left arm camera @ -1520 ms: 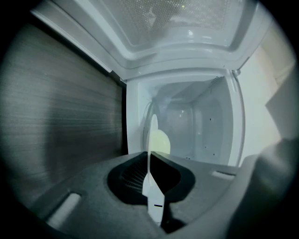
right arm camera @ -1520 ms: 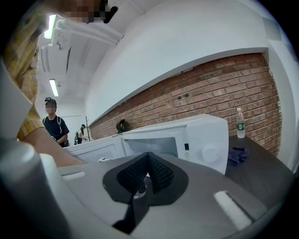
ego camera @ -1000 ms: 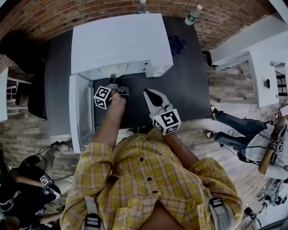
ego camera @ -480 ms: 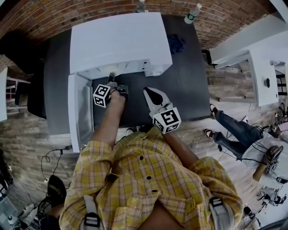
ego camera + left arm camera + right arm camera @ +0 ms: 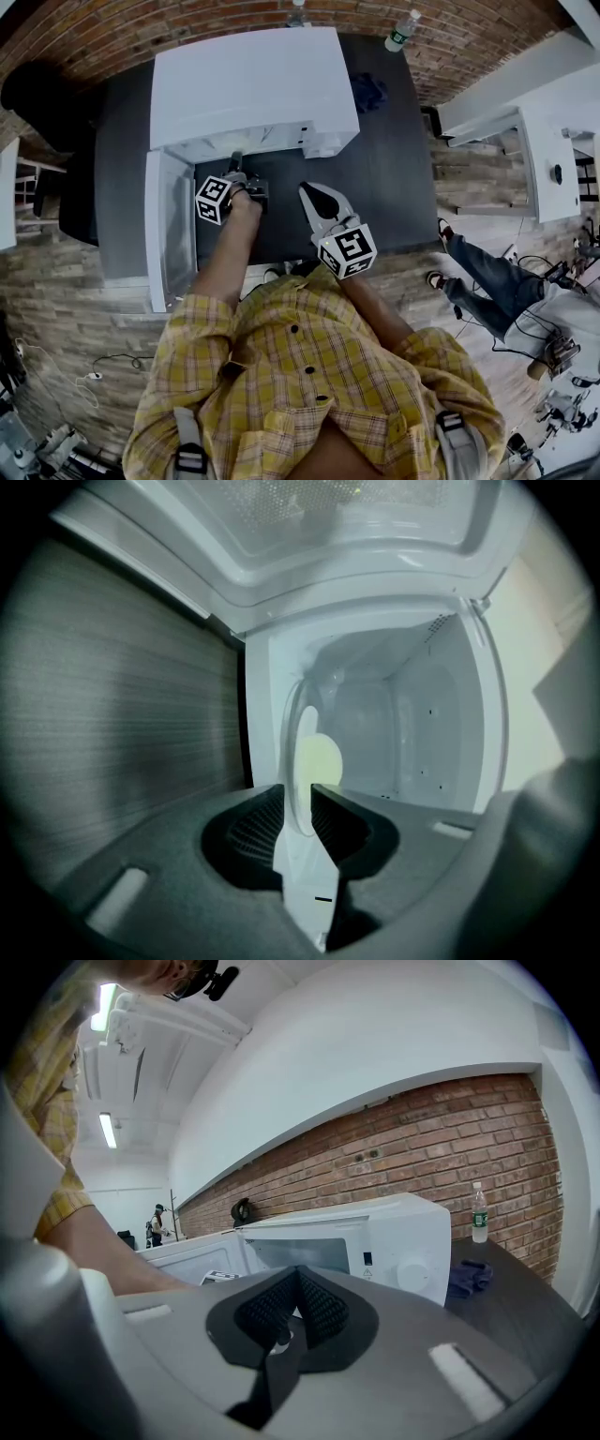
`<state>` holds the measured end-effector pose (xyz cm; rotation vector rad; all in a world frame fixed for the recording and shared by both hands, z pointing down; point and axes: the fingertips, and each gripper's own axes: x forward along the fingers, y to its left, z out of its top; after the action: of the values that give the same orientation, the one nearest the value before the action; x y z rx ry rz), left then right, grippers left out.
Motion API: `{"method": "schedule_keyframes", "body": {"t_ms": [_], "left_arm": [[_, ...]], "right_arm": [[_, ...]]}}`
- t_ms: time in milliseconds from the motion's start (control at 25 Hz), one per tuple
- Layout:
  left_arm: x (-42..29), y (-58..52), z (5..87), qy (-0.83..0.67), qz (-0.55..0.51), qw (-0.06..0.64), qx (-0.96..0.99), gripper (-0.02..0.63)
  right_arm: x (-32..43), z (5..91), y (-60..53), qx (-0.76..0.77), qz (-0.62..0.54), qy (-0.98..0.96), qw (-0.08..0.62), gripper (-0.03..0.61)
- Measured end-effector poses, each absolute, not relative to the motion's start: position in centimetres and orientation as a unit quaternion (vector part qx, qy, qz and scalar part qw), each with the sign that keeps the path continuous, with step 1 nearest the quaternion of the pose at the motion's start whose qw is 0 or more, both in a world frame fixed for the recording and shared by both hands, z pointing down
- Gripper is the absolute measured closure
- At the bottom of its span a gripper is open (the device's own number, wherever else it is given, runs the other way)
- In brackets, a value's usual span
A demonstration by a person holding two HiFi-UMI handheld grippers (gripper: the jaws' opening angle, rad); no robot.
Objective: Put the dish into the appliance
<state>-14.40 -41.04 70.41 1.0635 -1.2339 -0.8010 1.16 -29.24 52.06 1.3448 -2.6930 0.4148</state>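
Reading off the left gripper view, the dish [image 5: 306, 754], a pale plate, was seen clamped by its near rim between the jaws of the left gripper [image 5: 298, 797], edge-on to the camera, its face lying along the jaw line. The open cavity [image 5: 405, 714] of the white microwave [image 5: 253, 84] lay straight ahead of the dish, with the far part of the plate judged to be already at the cavity mouth or just inside; how deep could not be told. In the head view the left gripper [image 5: 234, 162] was set at the opening, with the door [image 5: 167, 230] swung out to its left. The right gripper [image 5: 307, 194] was held over the dark table [image 5: 384, 178], near the front of the microwave and clear of the opening; its jaws [image 5: 298, 1279] were together with nothing between them. The coming move was judged to be a straight push along the jaw axis by the left arm, then a lowering of the plate onto the cavity floor before release. The plate's rim catching the door frame was noted as the risk.
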Motion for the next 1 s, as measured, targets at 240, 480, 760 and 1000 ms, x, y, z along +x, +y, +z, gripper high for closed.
{"method": "schedule_keyframes", "body": {"t_ms": [240,480,760,1000], "left_arm": [[-14.6,-39.9,69.8,-0.530,-0.349,0.619,0.463,0.531],[-14.3,-38.5,68.3,-0.511,-0.359,0.616,0.480,0.532],[-14.2,-36.1,65.7,-0.489,-0.370,0.604,0.510,0.603],[-14.3,-33.9,63.3,-0.471,-0.373,0.593,0.535,0.614]], "right_arm": [[1.0,51.6,-28.3,0.443,0.135,-0.885,0.048,0.574],[0.6,51.5,-27.4,0.443,0.132,-0.886,0.044,0.575],[0.2,50.9,-25.9,0.440,0.125,-0.888,0.037,0.574],[-0.6,50.0,-24.6,0.438,0.119,-0.890,0.032,0.574]]}}
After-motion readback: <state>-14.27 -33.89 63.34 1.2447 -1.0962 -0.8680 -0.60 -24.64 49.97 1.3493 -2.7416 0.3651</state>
